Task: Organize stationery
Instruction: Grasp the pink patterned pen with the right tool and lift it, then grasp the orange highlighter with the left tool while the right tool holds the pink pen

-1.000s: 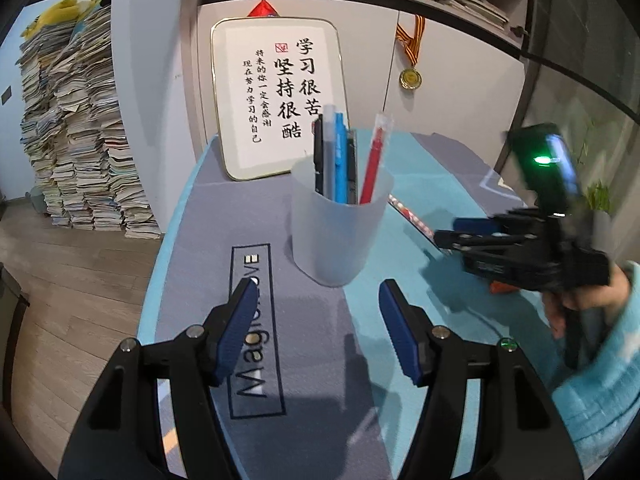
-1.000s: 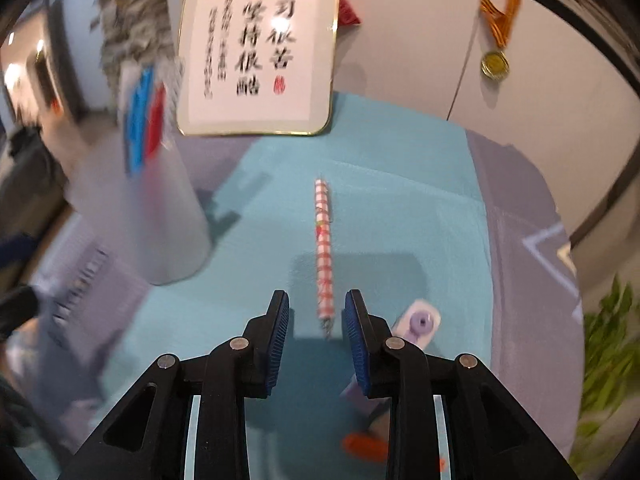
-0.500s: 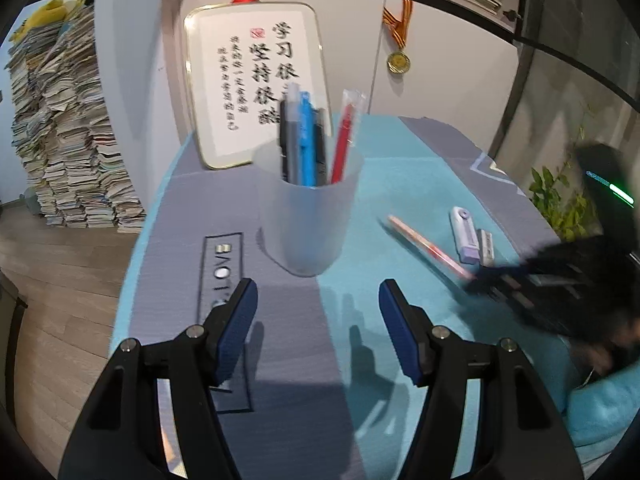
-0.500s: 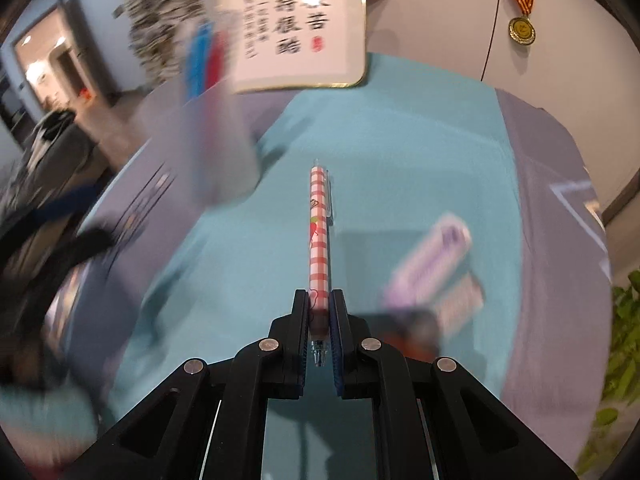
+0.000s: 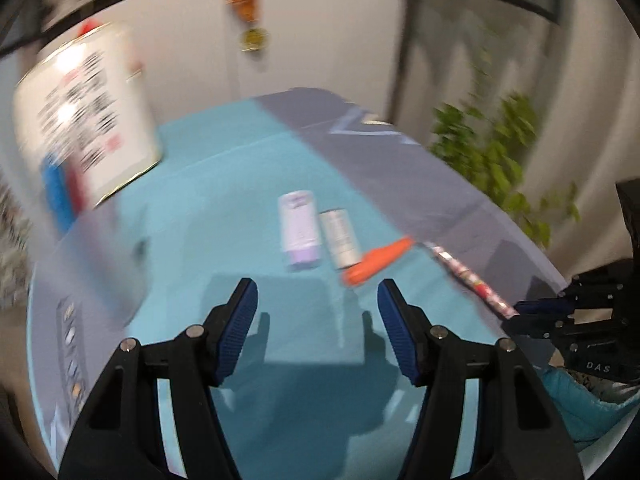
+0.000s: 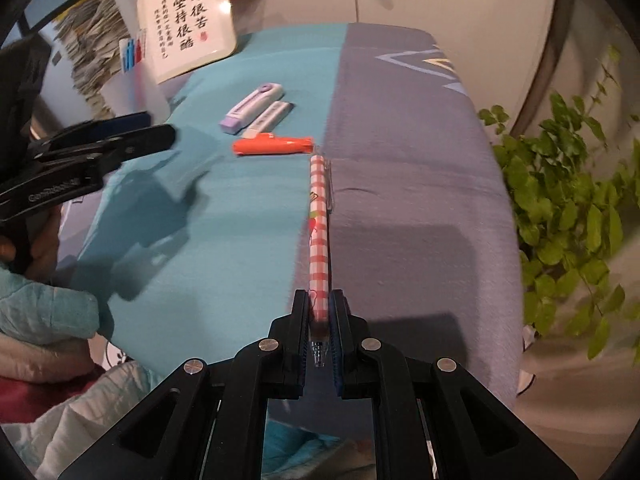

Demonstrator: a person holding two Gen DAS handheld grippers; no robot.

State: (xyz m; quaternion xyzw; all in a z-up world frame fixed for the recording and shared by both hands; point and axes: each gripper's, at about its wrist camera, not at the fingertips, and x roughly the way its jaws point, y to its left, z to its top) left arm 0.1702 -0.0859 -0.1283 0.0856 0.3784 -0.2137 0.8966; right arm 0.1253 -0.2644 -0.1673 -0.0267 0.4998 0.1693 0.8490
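My right gripper [image 6: 320,312] is shut on a red-and-white checked pen [image 6: 319,232] near its tip and holds it above the table; the pen points away from me. It also shows in the left wrist view [image 5: 472,280] at the right. My left gripper [image 5: 318,304] is open and empty above the teal cloth, facing a purple eraser-like case [image 5: 300,228], a white case [image 5: 340,238] and an orange cutter [image 5: 376,262]. The translucent pen cup [image 5: 96,256] with blue and red pens stands blurred at the left.
A framed calligraphy board [image 6: 186,24] leans at the back of the table. A green plant [image 6: 568,208] stands off the right edge. The table cloth [image 6: 400,120] is teal and grey. A paper stack [image 6: 92,48] sits behind left.
My right gripper has lifted the checked pen and pulled back to the right. My left gripper has swung right, away from the cup, toward the small items.
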